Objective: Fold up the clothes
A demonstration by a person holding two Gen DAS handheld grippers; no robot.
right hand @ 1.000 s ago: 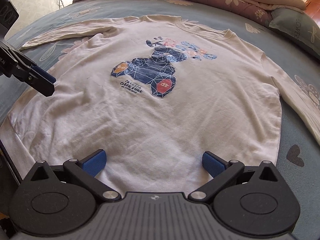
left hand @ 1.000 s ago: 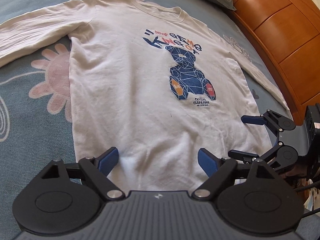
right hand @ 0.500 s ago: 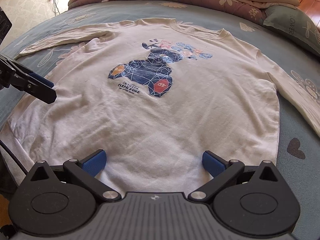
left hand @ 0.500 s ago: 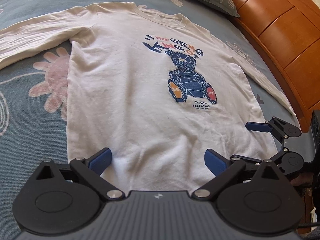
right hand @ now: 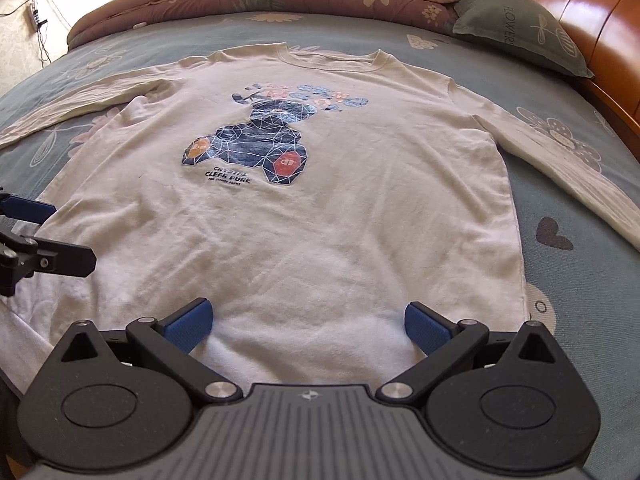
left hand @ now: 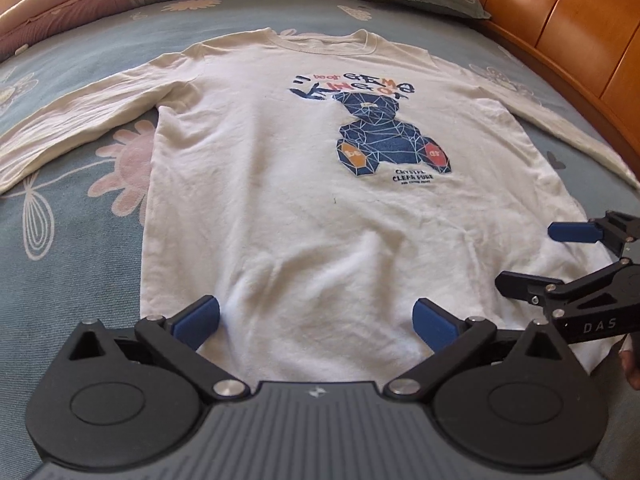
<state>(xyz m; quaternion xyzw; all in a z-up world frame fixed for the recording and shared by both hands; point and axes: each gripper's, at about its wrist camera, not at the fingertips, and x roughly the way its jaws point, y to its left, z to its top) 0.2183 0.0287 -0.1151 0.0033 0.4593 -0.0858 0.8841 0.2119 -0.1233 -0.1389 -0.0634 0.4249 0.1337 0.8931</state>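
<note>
Both tongs gape wide and hold nothing: the left tongs (left hand: 316,320) and the right tongs (right hand: 308,322) hover side by side over the hem of a white long-sleeved shirt (left hand: 288,184). Ahead of them it lies flat, print up, sleeves spread, on a blue flowered bed (left hand: 80,240); a green pillow (right hand: 516,28) lies beyond its collar.

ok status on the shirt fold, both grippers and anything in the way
Left gripper open over hem, empty. Right gripper open over hem, empty. White sweatshirt flat on bed, sleeves spread, unfolded. Nothing on it.
</note>
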